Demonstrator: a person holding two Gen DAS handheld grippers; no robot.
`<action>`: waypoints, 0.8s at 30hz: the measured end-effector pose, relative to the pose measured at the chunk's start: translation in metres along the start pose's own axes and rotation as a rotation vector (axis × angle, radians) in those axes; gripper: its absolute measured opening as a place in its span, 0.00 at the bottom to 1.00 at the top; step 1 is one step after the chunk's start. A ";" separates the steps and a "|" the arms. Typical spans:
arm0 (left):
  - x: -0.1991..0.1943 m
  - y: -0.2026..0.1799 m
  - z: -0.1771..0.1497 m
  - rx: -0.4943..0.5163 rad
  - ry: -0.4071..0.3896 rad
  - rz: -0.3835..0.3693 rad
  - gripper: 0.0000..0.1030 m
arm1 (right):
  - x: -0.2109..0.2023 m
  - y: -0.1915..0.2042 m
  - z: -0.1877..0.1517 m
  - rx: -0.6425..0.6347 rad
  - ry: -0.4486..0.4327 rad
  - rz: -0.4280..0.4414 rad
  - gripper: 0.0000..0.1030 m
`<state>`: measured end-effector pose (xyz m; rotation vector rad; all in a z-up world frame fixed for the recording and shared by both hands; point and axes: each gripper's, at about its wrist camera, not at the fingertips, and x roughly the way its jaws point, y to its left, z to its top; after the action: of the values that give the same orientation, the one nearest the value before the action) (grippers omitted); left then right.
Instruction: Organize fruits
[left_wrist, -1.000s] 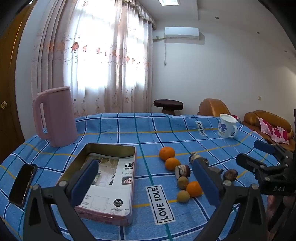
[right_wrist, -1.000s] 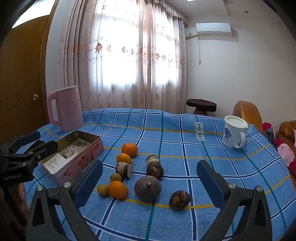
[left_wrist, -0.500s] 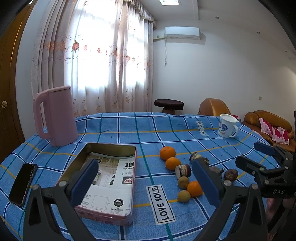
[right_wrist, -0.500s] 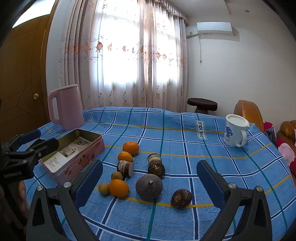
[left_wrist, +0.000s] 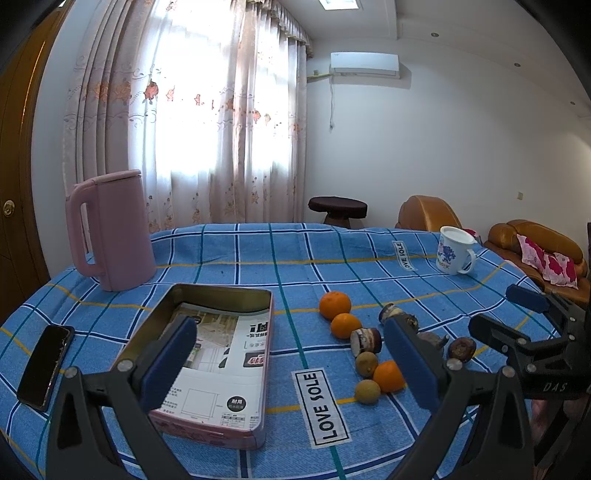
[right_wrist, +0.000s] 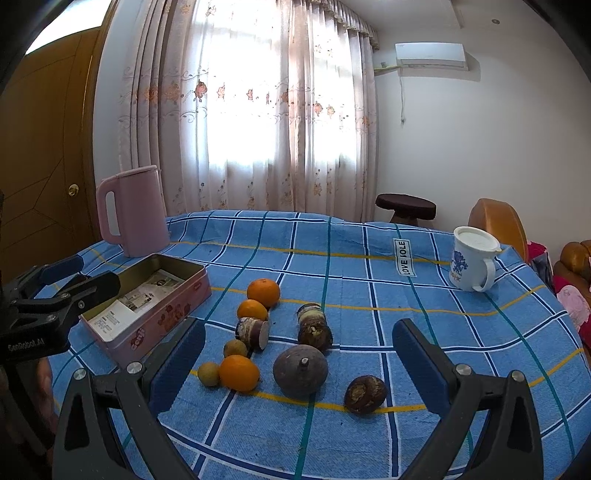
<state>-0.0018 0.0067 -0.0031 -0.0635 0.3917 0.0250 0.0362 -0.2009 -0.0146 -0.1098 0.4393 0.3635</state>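
Three oranges (right_wrist: 239, 372), glossy and bright, lay among dull brown produce beside the pink tin (right_wrist: 147, 306); left gripper (left_wrist: 291, 363) and right gripper (right_wrist: 299, 363) both gaped empty.

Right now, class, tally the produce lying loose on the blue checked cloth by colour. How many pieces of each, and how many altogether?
Round orange fruits: 3
Small yellow-green round fruits: 2
Dark brown or purplish pieces: 4
Total: 9
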 end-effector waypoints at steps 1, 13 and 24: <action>0.000 0.000 0.000 0.000 0.001 0.001 1.00 | 0.000 0.000 0.000 0.001 0.001 0.001 0.99; 0.005 -0.002 -0.004 0.006 0.013 0.002 1.00 | 0.002 -0.002 -0.003 0.004 0.012 0.006 0.99; 0.014 -0.007 -0.011 0.021 0.043 0.004 1.00 | 0.009 -0.008 -0.010 0.018 0.029 0.000 0.99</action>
<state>0.0075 -0.0004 -0.0183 -0.0425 0.4347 0.0236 0.0427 -0.2078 -0.0268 -0.0976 0.4715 0.3585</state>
